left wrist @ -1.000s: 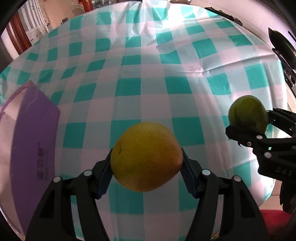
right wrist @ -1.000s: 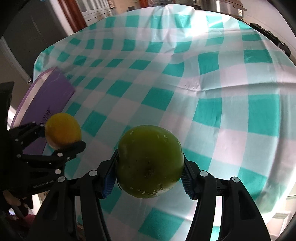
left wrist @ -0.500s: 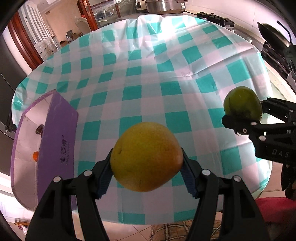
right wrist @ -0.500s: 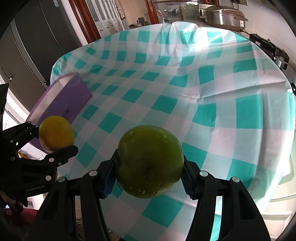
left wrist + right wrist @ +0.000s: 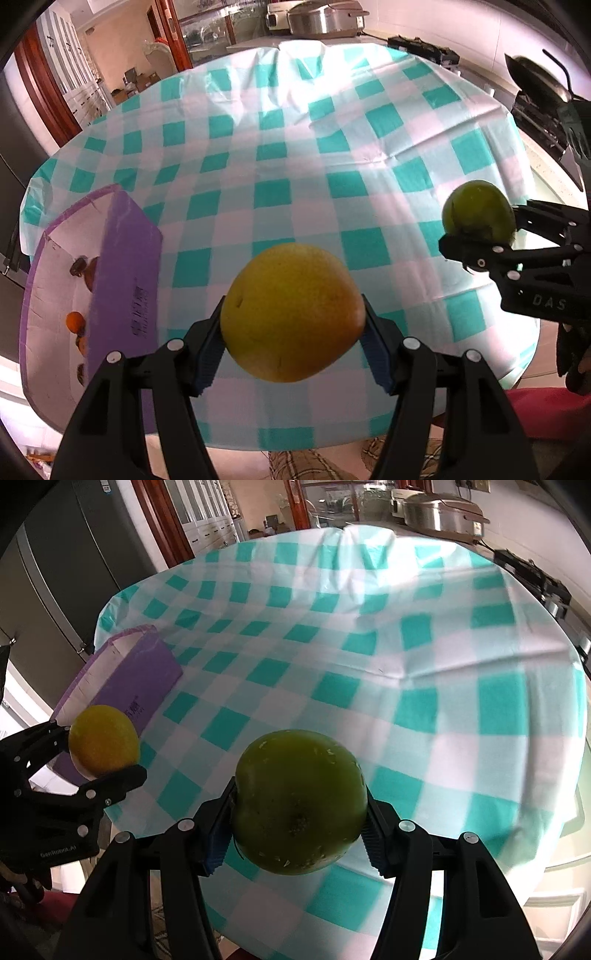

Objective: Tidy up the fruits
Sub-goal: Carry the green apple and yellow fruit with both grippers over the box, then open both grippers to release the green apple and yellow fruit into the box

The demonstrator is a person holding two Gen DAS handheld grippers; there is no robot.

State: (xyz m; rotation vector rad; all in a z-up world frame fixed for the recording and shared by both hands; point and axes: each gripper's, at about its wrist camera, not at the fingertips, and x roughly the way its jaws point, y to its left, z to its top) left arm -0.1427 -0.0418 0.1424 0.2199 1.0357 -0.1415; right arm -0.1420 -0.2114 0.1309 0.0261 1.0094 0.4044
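While both fruits hang above the near edge of the checked table [image 5: 295, 155], right of the purple box [image 5: 125, 273], left gripper [image 5: 293, 334] clamps yellow pear [image 5: 293, 312], right gripper [image 5: 297, 829] green apple [image 5: 299, 801] (firm, smooth, likely slippery; grip at widest girth)

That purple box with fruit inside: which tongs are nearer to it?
Left. The left tongs, holding a yellow fruit, hover just beside the purple box. The right tongs, holding a green fruit, are farther across the table.
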